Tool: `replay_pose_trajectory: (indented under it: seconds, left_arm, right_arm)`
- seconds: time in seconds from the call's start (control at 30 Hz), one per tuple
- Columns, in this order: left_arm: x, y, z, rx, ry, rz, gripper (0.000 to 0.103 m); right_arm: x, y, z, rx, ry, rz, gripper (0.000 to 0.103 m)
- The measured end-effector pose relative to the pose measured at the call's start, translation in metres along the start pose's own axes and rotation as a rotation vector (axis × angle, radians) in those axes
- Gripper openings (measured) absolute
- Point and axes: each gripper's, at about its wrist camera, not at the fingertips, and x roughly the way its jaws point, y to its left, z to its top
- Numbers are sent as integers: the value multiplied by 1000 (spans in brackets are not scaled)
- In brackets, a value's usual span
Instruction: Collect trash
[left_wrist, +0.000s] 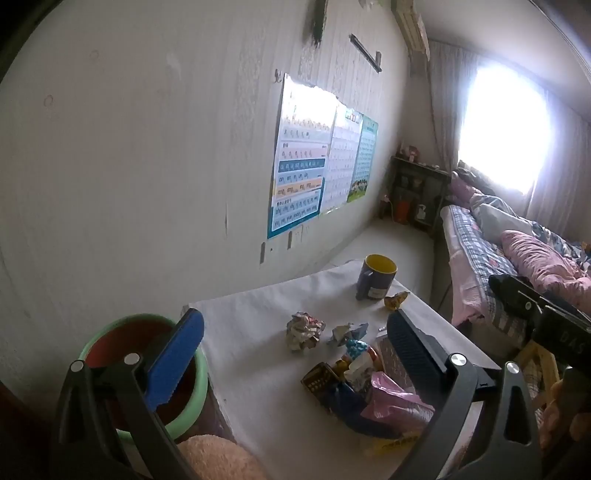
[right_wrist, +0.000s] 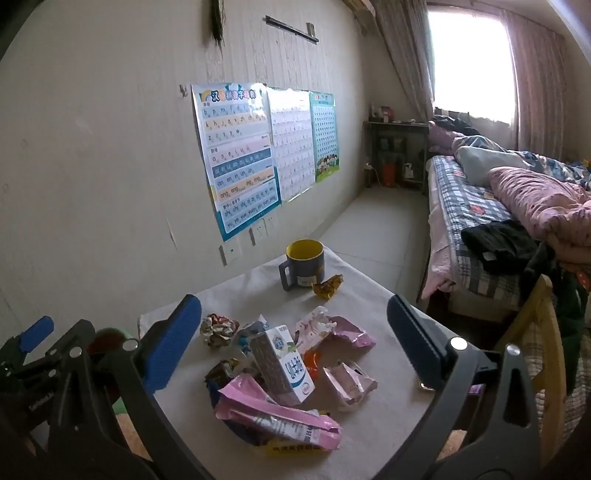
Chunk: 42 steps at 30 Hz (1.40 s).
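Note:
A pile of trash lies on a white-covered table (right_wrist: 384, 398): a milk carton (right_wrist: 282, 363), pink wrappers (right_wrist: 277, 417), a crumpled paper ball (right_wrist: 218, 329) and a yellow wrapper (right_wrist: 327, 285) by the mug. The same pile (left_wrist: 369, 384) and the paper ball (left_wrist: 304, 330) show in the left wrist view. A green-rimmed red bin (left_wrist: 110, 343) stands at the table's left. My left gripper (left_wrist: 295, 350) is open and empty above the table. My right gripper (right_wrist: 295, 343) is open and empty above the pile.
A blue mug with yellow inside (right_wrist: 303, 266) stands at the table's far edge. A wall with posters (right_wrist: 236, 155) runs along the left. A bed (right_wrist: 498, 206) with blankets is at the right, and a wooden chair (right_wrist: 539, 332) is near it.

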Motion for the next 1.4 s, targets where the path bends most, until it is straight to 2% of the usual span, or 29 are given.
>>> replay_pose_trajectory:
  seconds: [1.4]
  left_arm:
    - [3, 3, -7, -19, 34, -7, 95]
  right_arm:
    - [9, 2, -2, -1, 43, -10, 99]
